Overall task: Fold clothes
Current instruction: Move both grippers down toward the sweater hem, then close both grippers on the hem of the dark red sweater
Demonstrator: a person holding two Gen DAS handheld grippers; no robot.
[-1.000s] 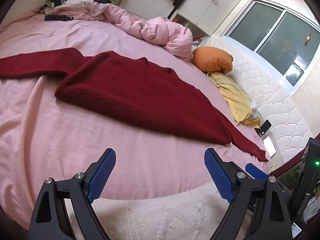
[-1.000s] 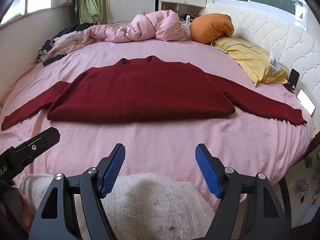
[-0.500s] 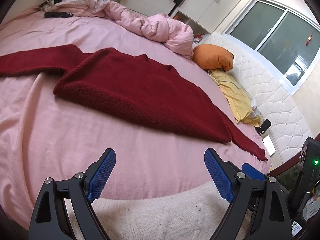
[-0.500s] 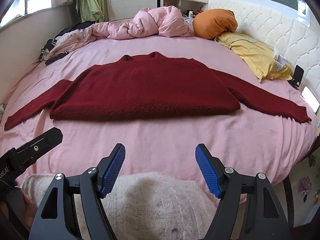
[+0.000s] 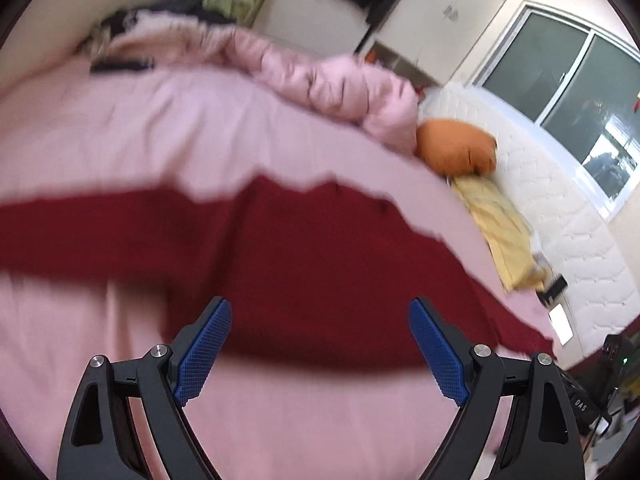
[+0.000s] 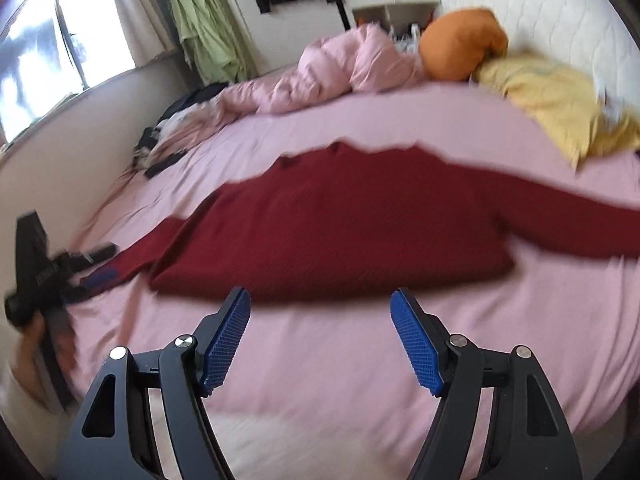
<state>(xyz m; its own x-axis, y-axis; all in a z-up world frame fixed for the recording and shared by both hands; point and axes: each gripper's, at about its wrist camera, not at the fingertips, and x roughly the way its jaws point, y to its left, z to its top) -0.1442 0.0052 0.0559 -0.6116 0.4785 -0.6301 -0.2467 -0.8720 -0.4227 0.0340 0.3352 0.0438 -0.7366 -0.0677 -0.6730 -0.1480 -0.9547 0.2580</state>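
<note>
Red sweater (image 6: pixel 340 236) lies flat on the pink bed (image 6: pixel 360 360), sleeves out, both the left gripper (image 5: pixel 320 344) and right gripper (image 6: pixel 320 332) spread empty near its hem, so honestly a shallow pinch probably grabs just one knit layer or the sheet.

— What are the grippers built like?
— The left gripper (image 5: pixel 320 344) and the right gripper (image 6: pixel 320 336) match: black angular arms with triangular cut-outs, silver round screws at the joints, blue ridged pads (image 6: pixel 225 340) inside each finger. White lettering, unreadable, at three o'clock in the left wrist view.
</note>
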